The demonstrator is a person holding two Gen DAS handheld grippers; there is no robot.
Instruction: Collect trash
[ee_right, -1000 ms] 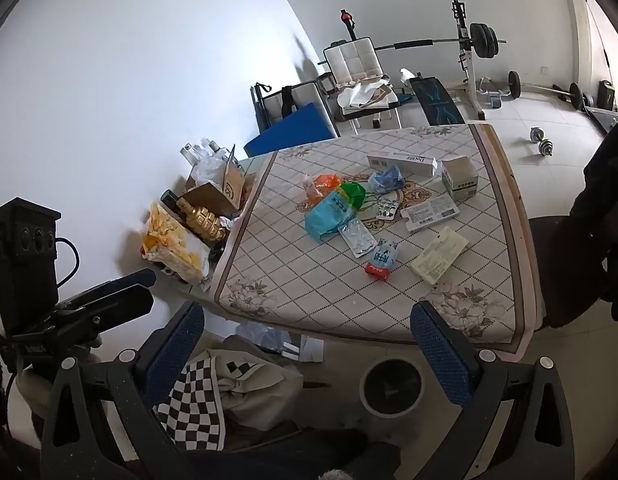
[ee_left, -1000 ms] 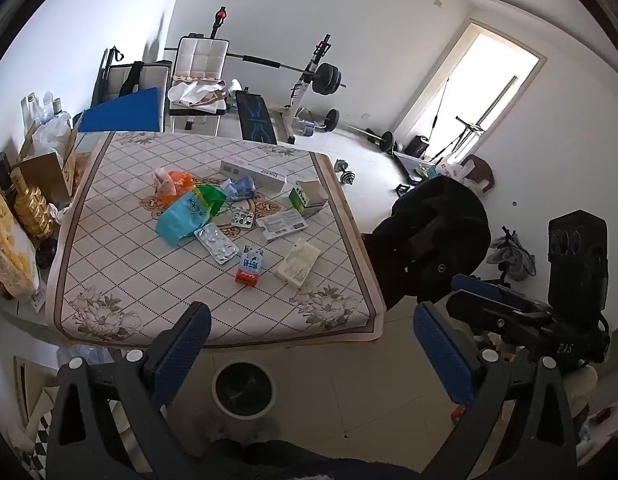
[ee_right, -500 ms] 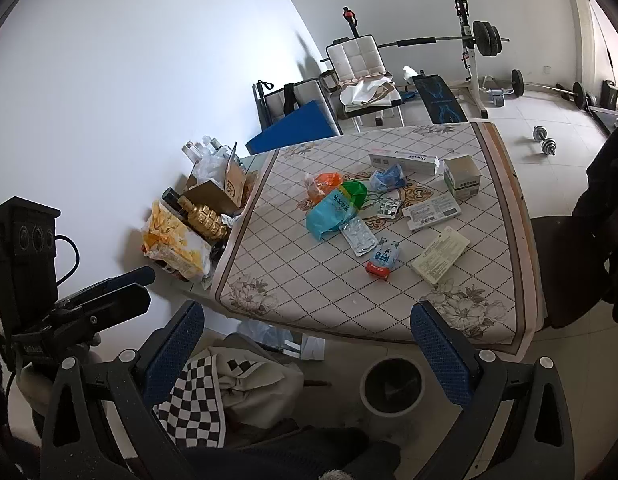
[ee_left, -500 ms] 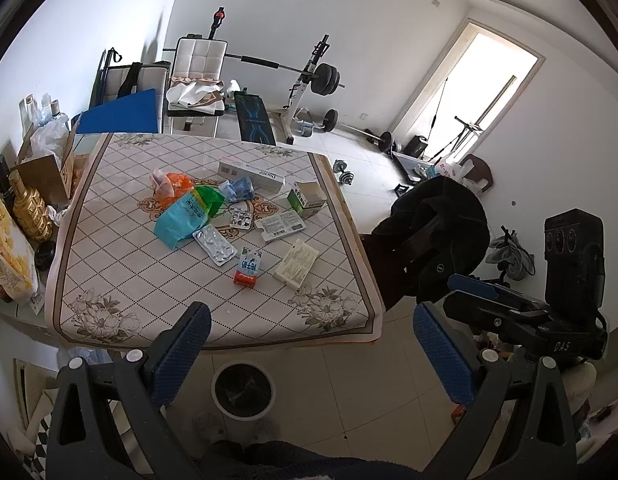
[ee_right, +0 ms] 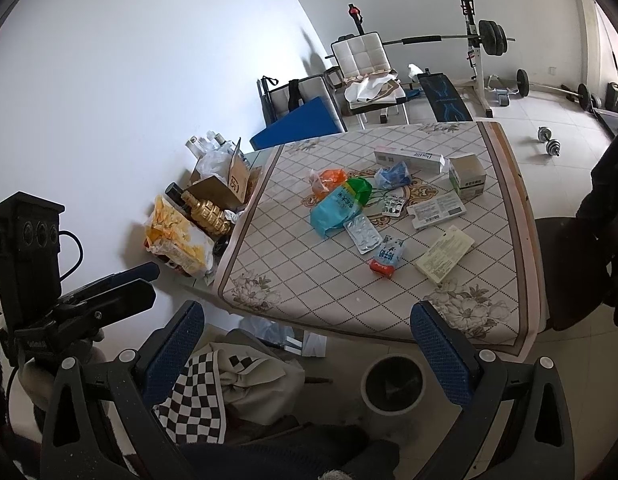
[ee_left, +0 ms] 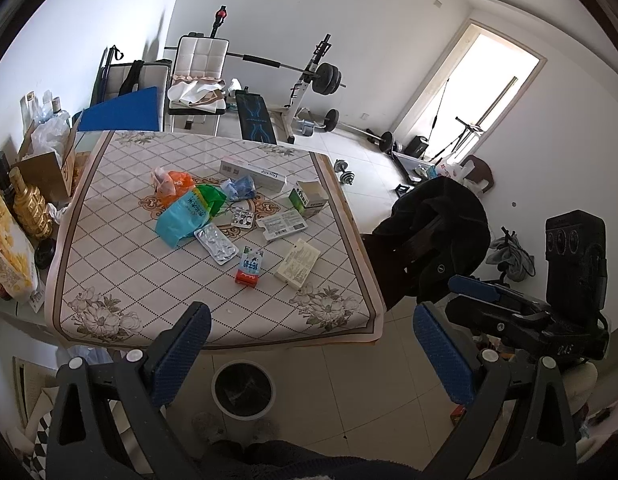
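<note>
Both grippers have pulled back a little, left gripper (ee_left: 309,348) and right gripper (ee_right: 307,346) spread wide and empty, trash (ee_left: 249,266) lying ahead on the bench (ee_left: 109,280), bin (ee_left: 243,390) below; reach slowly for one piece.

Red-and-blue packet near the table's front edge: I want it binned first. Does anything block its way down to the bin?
Nothing visible does. The packet has bare tablecloth between it and the edge; the bin stands open on the floor below.
</note>
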